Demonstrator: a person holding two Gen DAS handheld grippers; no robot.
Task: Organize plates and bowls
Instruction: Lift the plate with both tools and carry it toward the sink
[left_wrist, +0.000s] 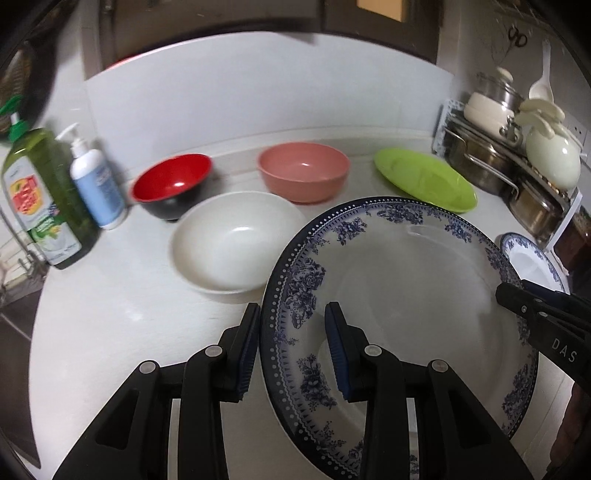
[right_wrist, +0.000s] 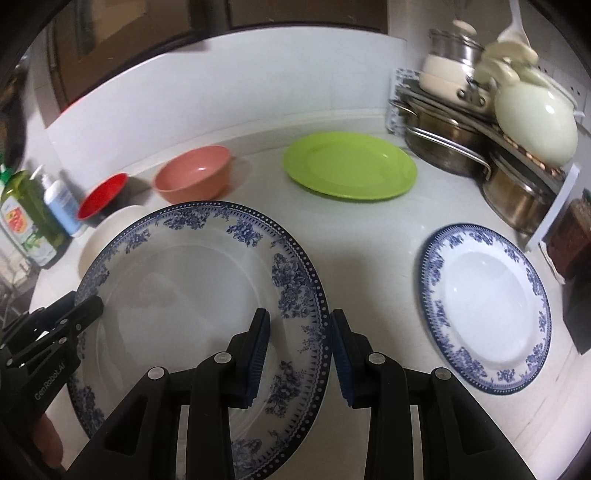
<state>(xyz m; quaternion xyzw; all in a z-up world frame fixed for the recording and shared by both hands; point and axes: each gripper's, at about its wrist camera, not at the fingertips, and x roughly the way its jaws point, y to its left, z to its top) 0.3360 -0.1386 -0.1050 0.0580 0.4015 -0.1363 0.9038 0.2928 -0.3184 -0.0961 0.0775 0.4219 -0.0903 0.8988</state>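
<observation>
Both grippers have hold of the same big blue-and-white plate (right_wrist: 192, 291), which sits lifted and tilted over the near part of the white desk (left_wrist: 122, 314). The left gripper (left_wrist: 293, 347) has its jaws around the plate's left rim, one pad under the edge and one on the inner face, with a gap visible between the pads and the china, so I cannot tell how firmly they grip. The right gripper (right_wrist: 299, 350) straddles the opposite rim the same way, its jaws set a modest way apart with the patterned border passing between them. Just behind the plate's left side stands a white bowl (left_wrist: 236, 243), partly hidden by the plate in the right wrist view. Further back, towards the desk's far edge, a red bowl (left_wrist: 171, 181) with a black outside, a pink bowl (left_wrist: 303, 170) and a green plate (right_wrist: 349, 166) stand in a row, each apart from the next. A smaller blue-and-white plate (right_wrist: 487, 306) lies flat near the right edge. At the left edge stand a green soap bottle (left_wrist: 40, 195) and a white pump bottle (left_wrist: 98, 184), close together. The far right corner holds a rack of steel pots (right_wrist: 450, 144) with a cream lid (right_wrist: 535, 122) leaning on top.
</observation>
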